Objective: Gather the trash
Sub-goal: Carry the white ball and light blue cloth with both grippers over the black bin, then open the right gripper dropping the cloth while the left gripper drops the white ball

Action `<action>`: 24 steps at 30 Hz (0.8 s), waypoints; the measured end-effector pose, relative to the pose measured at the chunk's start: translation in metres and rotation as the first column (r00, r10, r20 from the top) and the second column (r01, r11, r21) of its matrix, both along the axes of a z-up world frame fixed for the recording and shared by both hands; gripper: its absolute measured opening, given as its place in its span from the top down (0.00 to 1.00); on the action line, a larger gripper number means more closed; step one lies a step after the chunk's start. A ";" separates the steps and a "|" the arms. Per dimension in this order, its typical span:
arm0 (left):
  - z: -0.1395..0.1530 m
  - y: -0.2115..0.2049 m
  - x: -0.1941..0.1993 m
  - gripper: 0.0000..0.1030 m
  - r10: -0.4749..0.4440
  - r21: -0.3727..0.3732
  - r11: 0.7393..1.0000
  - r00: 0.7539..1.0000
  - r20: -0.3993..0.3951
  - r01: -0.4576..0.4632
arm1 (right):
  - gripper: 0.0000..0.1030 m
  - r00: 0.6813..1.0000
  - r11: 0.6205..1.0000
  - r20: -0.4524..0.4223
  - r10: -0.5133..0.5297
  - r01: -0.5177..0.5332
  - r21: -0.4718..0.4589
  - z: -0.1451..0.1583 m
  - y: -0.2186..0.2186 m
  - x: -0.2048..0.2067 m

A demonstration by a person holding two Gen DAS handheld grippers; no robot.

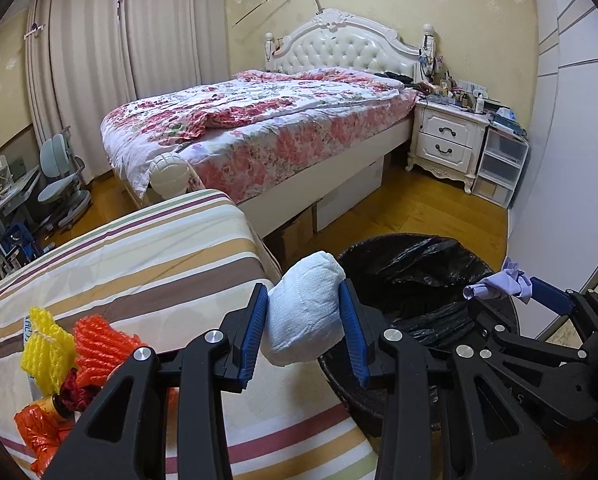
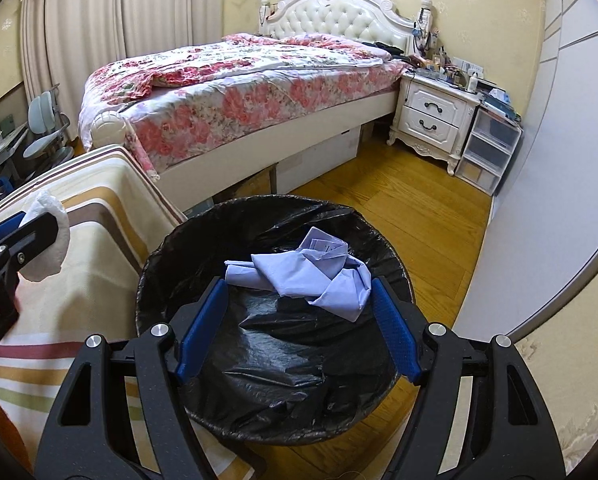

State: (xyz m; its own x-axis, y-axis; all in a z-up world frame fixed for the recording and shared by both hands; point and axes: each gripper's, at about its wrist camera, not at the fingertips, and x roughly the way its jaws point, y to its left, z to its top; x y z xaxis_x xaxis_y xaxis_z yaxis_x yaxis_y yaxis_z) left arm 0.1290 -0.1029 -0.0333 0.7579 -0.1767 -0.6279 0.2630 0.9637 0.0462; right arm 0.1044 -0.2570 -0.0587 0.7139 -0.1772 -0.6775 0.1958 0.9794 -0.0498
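My left gripper [image 1: 304, 312] is shut on a white crumpled tissue wad [image 1: 303, 312], held above the edge of the striped cloth surface [image 1: 139, 264], just left of the bin [image 1: 411, 276]. The tissue also shows in the right wrist view [image 2: 47, 240]. My right gripper [image 2: 299, 316] is open over the round bin with a black liner [image 2: 283, 368]. A crumpled light-blue paper [image 2: 315, 276] hangs between its fingers, touching the right pad, over the bin's mouth. In the left wrist view the same paper [image 1: 499, 284] shows at the right gripper's tip.
Yellow [image 1: 45, 344] and orange [image 1: 103, 344] foam nets and an orange bag [image 1: 39, 432] lie on the striped cloth at the near left. A floral bed [image 1: 259, 128], white nightstand [image 1: 447, 140] and plastic drawers [image 1: 499, 168] stand beyond. Wooden floor [image 2: 399, 208] surrounds the bin.
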 end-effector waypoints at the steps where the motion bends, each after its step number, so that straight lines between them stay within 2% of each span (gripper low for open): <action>1: -0.002 -0.003 0.002 0.64 -0.004 0.002 1.000 1.000 -0.005 0.004 | 0.31 1.000 1.000 -0.001 -0.002 0.002 0.002 -0.001 -0.002 0.001; 9: -0.013 -0.021 0.012 0.64 -0.020 0.039 0.999 1.000 -0.014 0.021 | 0.31 0.999 0.999 -0.011 -0.040 0.040 0.010 -0.007 -0.015 0.010; 15: -0.017 -0.022 0.018 0.63 -0.019 0.039 0.999 0.999 -0.039 0.020 | 0.31 0.998 0.998 -0.014 -0.057 0.058 0.024 -0.008 -0.020 0.014; 19: -0.017 -0.024 0.019 0.57 -0.026 0.043 0.999 0.999 -0.034 0.028 | 0.31 0.998 0.998 -0.010 -0.065 0.065 0.028 -0.007 -0.022 0.015; 22: -0.017 -0.025 0.020 0.45 -0.023 0.040 0.999 0.999 -0.029 0.024 | 0.30 0.998 0.997 -0.009 -0.070 0.070 0.025 -0.006 -0.023 0.015; 24: -0.016 -0.024 0.020 0.40 -0.017 0.036 0.999 1.000 -0.023 0.018 | 0.29 0.997 0.997 -0.009 -0.075 0.075 0.026 -0.006 -0.024 0.015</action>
